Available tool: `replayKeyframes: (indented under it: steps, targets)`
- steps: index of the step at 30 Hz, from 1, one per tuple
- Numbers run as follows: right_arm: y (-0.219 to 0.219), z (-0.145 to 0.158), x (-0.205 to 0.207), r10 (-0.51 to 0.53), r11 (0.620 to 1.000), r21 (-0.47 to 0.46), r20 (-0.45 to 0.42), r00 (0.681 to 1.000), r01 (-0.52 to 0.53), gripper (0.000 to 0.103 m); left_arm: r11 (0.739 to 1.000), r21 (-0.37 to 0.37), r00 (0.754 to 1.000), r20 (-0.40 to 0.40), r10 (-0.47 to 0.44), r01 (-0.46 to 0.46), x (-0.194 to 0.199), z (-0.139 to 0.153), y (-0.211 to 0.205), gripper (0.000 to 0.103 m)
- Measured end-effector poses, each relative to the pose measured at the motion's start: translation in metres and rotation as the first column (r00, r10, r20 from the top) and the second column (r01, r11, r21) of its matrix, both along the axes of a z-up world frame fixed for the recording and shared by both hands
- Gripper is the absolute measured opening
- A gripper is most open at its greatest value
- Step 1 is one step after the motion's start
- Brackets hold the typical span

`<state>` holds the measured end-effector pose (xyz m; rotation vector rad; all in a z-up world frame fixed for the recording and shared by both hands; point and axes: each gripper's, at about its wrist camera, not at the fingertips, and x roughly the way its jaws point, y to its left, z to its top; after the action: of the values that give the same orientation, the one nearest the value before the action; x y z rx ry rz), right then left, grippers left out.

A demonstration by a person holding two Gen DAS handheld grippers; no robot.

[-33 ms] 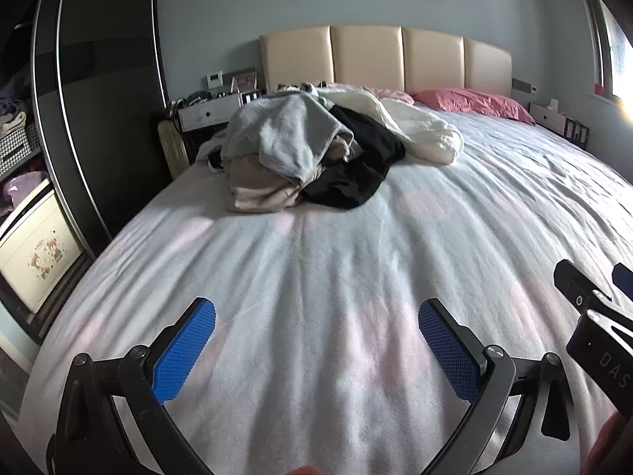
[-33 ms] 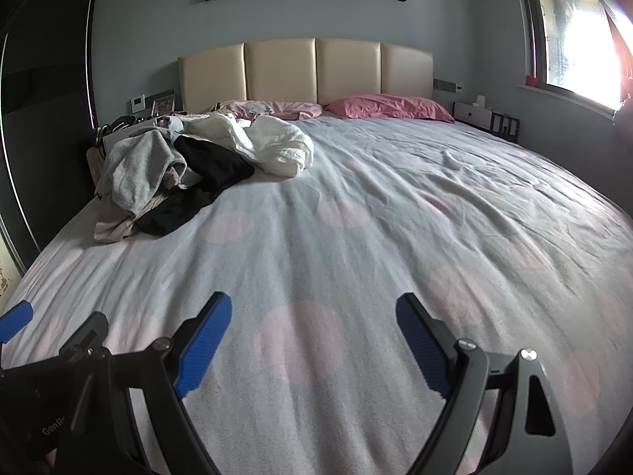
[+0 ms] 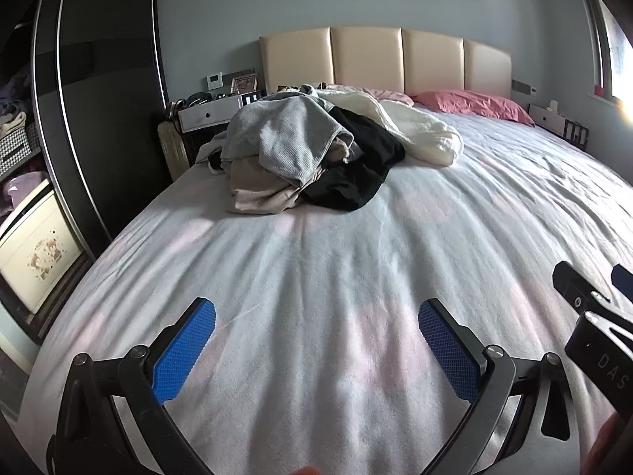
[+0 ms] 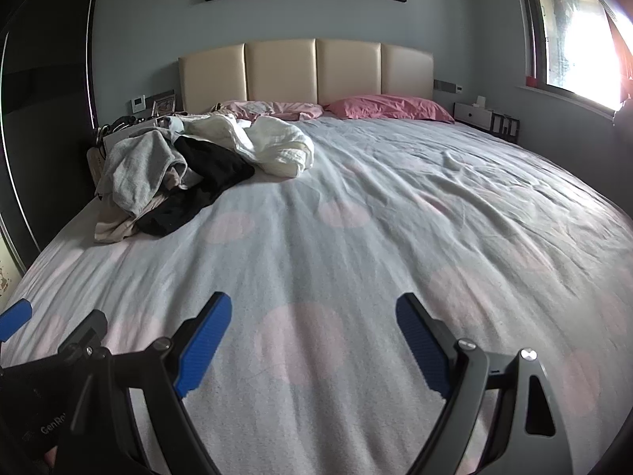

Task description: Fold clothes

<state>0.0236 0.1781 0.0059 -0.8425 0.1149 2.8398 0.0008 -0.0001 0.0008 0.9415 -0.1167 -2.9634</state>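
My left gripper [image 3: 316, 344] and right gripper [image 4: 314, 340] both hang over the bare near end of the bed [image 4: 395, 213], fingers spread wide with nothing between them, and their handles run off the bottom of each view. The clothes pile [image 3: 312, 158] lies well ahead of both, near the headboard [image 4: 308, 73] on its left side. I count a grey garment [image 3: 289, 140], a black one [image 3: 360, 174], a beige one [image 3: 257, 194] largely buried beneath them, and a white one [image 3: 419, 134]; anything deeper in the heap is hidden. Two pink pillows [image 4: 387, 107] rest against the headboard, the left one partly covered by the pile.
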Motion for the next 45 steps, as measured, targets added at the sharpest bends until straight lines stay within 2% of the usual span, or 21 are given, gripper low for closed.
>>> replayKeyframes:
  steps: [23,28,45]
  targets:
    - [-0.004,0.001,0.001,0.022,1.0,-0.006,-0.004,1.0,-0.022,0.086,1.0,0.013,0.998,-0.064,0.024,-0.023,0.01,0.011,-0.001,0.103]
    - [-0.006,0.001,0.001,0.027,1.0,0.002,-0.011,1.0,-0.027,0.086,0.999,0.034,0.999,-0.053,0.006,-0.004,0.008,0.01,-0.002,0.103]
    - [-0.008,0.001,0.001,0.036,0.999,0.007,-0.013,0.999,-0.036,0.086,0.999,0.035,0.999,-0.031,0.01,-0.009,0.005,0.005,-0.003,0.103]
